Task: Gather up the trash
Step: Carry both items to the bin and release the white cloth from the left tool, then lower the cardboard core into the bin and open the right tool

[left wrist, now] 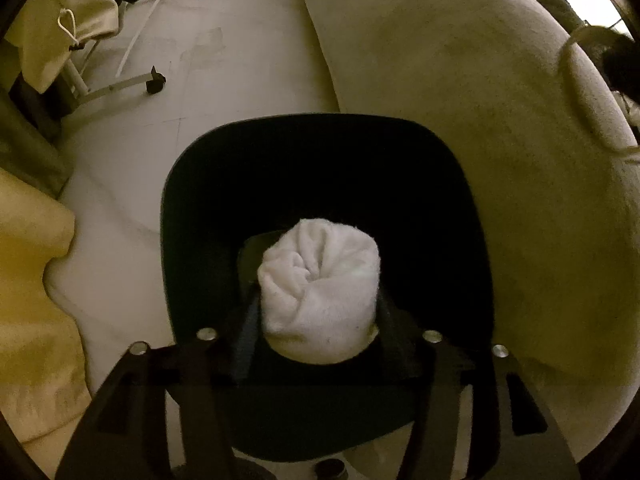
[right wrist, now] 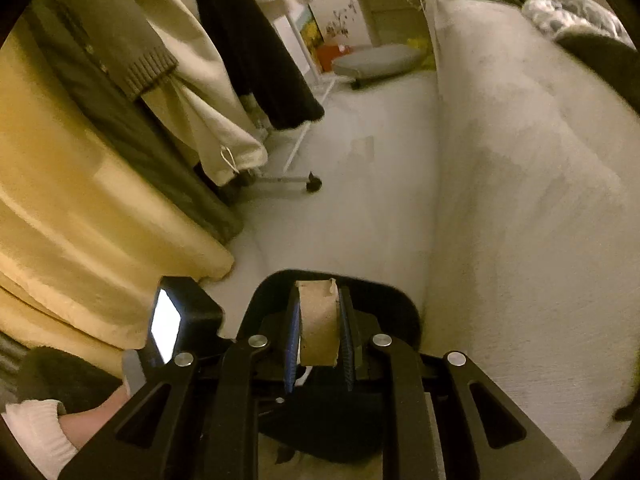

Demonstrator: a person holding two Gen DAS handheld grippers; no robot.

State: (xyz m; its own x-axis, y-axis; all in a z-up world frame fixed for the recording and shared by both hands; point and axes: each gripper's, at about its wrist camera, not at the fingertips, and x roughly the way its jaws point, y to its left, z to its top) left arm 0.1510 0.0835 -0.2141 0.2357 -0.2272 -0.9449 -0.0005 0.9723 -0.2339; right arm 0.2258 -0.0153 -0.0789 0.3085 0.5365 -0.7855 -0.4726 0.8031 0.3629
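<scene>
The right hand-held gripper [right wrist: 320,326] pinches a flattened cardboard tube [right wrist: 319,322], seemingly over a black bin [right wrist: 400,300].

A home bedroom, pale bed [right wrist: 520,168] with rumpled bedding [right wrist: 568,8], coats on a wheeled clothes rail [right wrist: 296,179], yellow curtain [right wrist: 80,216], pale carpeted floor [right wrist: 352,200]

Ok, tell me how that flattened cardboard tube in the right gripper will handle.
The cardboard tube already looks squashed flat between the right gripper fingers, so it is probably soft and springs back little. It seems thin and hollow, so likely very light. Flattened like this, it should not roll if dropped into the black bin below.
</scene>
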